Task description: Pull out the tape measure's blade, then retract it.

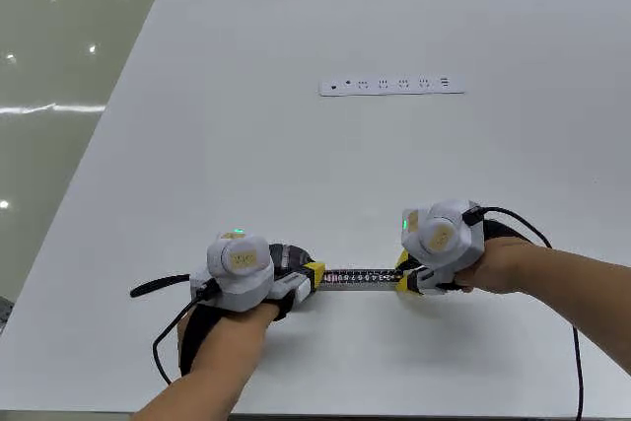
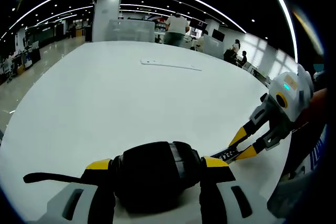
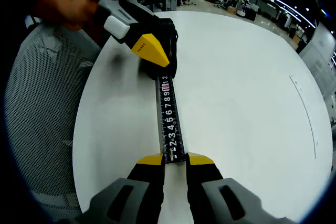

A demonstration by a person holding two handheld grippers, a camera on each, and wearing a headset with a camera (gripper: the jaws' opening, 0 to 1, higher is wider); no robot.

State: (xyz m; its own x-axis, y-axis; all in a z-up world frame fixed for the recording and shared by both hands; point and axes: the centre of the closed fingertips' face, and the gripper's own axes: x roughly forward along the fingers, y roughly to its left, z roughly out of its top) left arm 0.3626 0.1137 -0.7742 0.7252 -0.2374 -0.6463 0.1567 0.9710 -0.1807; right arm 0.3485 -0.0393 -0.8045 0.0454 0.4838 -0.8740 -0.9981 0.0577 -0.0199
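While your left gripper clamps the black tape measure case so it can't slide, your right gripper pinches the blade by its tip to draw it out. The blade runs a short stretch between both tools, along the tabletop near its front edge. The pull looks only partway done, and the retract is not yet done.
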